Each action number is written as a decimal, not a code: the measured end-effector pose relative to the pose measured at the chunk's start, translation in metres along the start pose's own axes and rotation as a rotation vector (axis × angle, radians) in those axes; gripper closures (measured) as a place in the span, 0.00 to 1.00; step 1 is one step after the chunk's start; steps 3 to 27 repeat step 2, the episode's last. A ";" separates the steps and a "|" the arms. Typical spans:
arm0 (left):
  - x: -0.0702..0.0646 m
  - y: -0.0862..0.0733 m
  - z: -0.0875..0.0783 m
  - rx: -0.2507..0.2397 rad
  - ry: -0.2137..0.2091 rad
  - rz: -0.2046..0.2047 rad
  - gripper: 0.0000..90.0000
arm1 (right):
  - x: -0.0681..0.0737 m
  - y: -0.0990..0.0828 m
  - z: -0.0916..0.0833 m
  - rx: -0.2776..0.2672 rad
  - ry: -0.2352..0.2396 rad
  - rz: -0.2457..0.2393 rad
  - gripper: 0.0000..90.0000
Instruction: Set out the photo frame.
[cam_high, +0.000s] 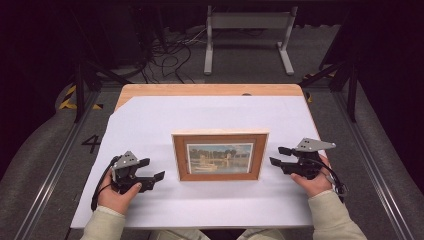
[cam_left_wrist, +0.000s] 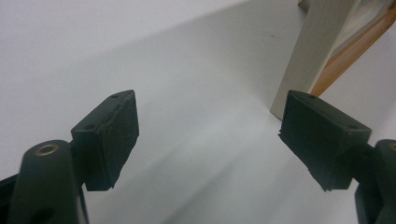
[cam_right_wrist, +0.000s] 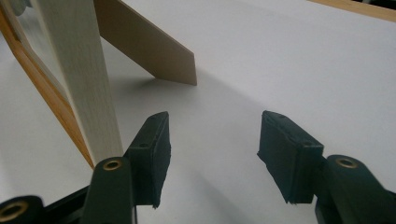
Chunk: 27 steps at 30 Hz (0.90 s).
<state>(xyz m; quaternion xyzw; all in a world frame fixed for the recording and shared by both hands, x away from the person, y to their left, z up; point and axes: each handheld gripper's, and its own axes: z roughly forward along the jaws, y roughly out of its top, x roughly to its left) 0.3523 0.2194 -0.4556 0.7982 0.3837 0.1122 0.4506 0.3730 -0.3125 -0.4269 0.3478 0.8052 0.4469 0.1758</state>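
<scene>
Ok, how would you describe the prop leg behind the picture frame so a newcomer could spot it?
Start at the white sheet covering the wooden table, then find the picture frame standing at its middle between the two open grippers. In the right gripper view, a flat pale wooden strut slants from the frame's back to the sheet. It is bare wood, with no orange trim or picture.

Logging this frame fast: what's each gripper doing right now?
Left gripper: open, holding nothing, left of the picture frame.
Right gripper: open, holding nothing, right of the frame.
</scene>
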 end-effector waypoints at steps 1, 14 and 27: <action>0.000 0.000 -0.001 0.002 0.000 -0.005 0.22 | 0.000 0.000 0.000 0.001 -0.002 0.002 0.48; -0.001 0.000 -0.001 0.001 0.002 -0.009 0.22 | 0.001 0.000 0.000 0.001 -0.004 0.003 0.48; -0.001 0.000 -0.001 0.001 0.002 -0.009 0.22 | 0.001 0.000 0.000 0.001 -0.004 0.003 0.48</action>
